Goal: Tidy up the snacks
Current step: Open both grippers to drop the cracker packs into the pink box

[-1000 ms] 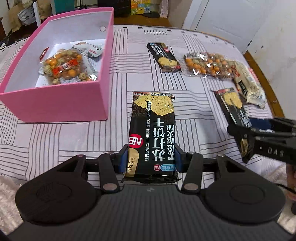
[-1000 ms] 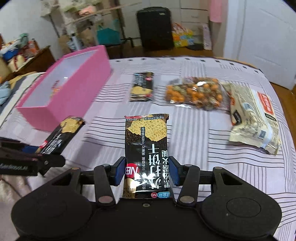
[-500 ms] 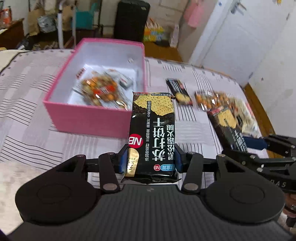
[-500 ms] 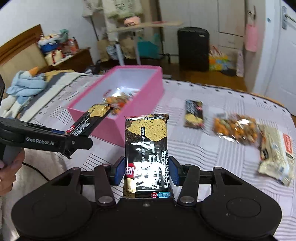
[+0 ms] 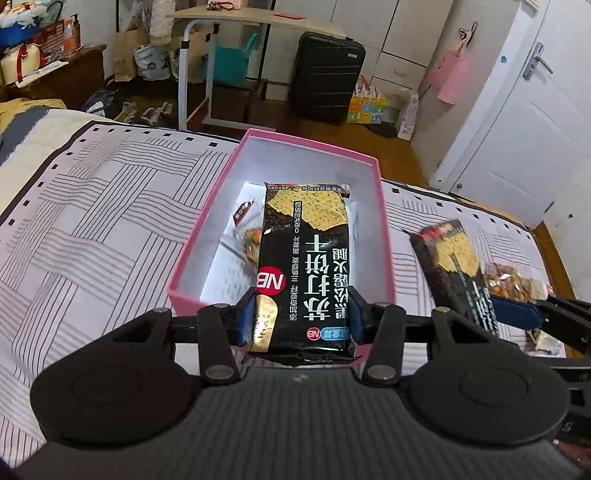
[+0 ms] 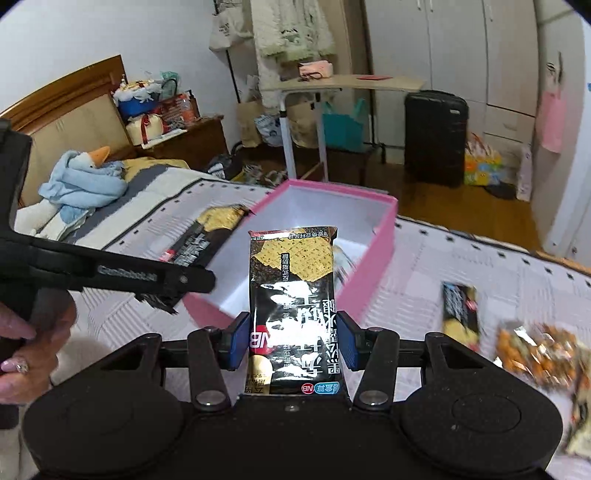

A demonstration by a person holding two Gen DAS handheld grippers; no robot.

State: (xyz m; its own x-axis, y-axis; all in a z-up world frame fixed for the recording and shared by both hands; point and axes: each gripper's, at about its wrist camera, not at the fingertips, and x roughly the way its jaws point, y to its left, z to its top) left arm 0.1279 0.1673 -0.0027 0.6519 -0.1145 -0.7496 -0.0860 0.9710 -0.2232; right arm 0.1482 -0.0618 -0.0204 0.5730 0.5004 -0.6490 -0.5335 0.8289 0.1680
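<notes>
My left gripper [image 5: 301,319] is shut on a black cracker packet [image 5: 304,258] and holds it over the near end of the open pink box [image 5: 382,206]. A snack bag [image 5: 248,240] lies inside the box, mostly hidden. My right gripper [image 6: 291,341] is shut on a second black cracker packet [image 6: 291,295], in front of the pink box [image 6: 369,273]. The right gripper with its packet [image 5: 452,266] shows right of the box in the left wrist view. The left gripper with its packet [image 6: 207,240] shows left of the box in the right wrist view.
The box sits on a striped bedspread [image 5: 92,221]. A third black packet [image 6: 460,310] and a bag of mixed nuts [image 6: 535,350] lie on the bed to the right. A desk [image 5: 258,22] and a black suitcase [image 5: 325,77] stand beyond the bed.
Both grippers have lifted and moved toward the pink box with their packets. The left packet now hangs over the box; the right packet has come up close in front of it.
</notes>
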